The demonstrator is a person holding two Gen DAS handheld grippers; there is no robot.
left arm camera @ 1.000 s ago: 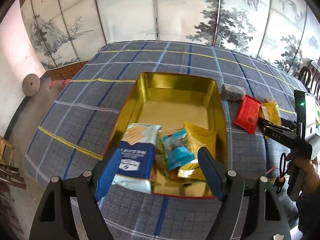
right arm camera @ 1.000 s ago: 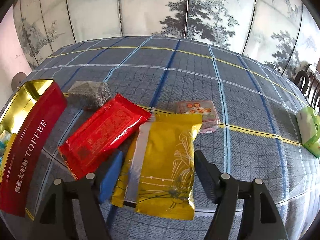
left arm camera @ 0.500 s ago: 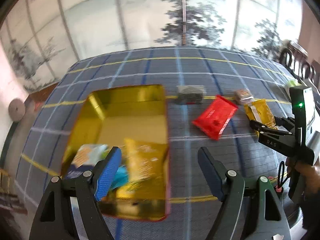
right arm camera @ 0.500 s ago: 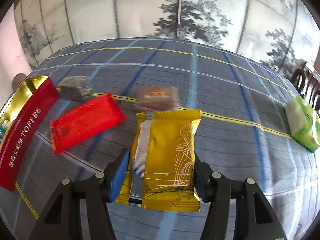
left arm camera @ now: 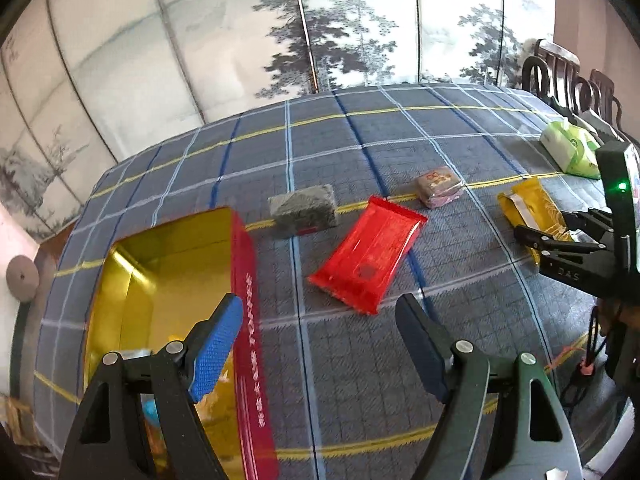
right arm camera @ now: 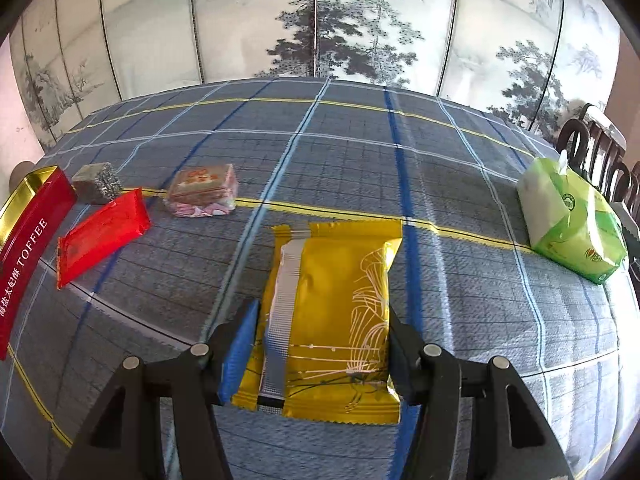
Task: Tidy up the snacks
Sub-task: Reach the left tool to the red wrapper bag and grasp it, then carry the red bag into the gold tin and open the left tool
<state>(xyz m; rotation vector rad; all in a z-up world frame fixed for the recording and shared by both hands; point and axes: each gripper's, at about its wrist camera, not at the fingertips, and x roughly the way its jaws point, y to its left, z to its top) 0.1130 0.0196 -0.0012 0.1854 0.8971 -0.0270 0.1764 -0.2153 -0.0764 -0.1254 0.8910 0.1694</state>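
My right gripper (right arm camera: 320,344) is shut on a yellow snack packet (right arm camera: 332,316), its pads pressing both long edges; the packet also shows in the left wrist view (left arm camera: 532,212). My left gripper (left arm camera: 320,344) is open and empty, above the cloth just right of the red-and-gold toffee tin (left arm camera: 244,320). A red packet (left arm camera: 368,256) lies ahead of it. A grey block snack (left arm camera: 304,210) and a pink-brown wrapped snack (left arm camera: 440,186) lie farther back. The tin (right arm camera: 28,232) holds several snacks, mostly hidden.
A green tissue pack (right arm camera: 568,224) lies at the table's right side, near dark wooden chairs (left arm camera: 568,76). A painted folding screen (right arm camera: 320,20) stands behind the table. The plaid tablecloth (right arm camera: 360,140) covers the whole table.
My left gripper has swung right, from over the tin's contents to beside the tin, facing the red packet. My right gripper has closed on the yellow packet and shifted it right.
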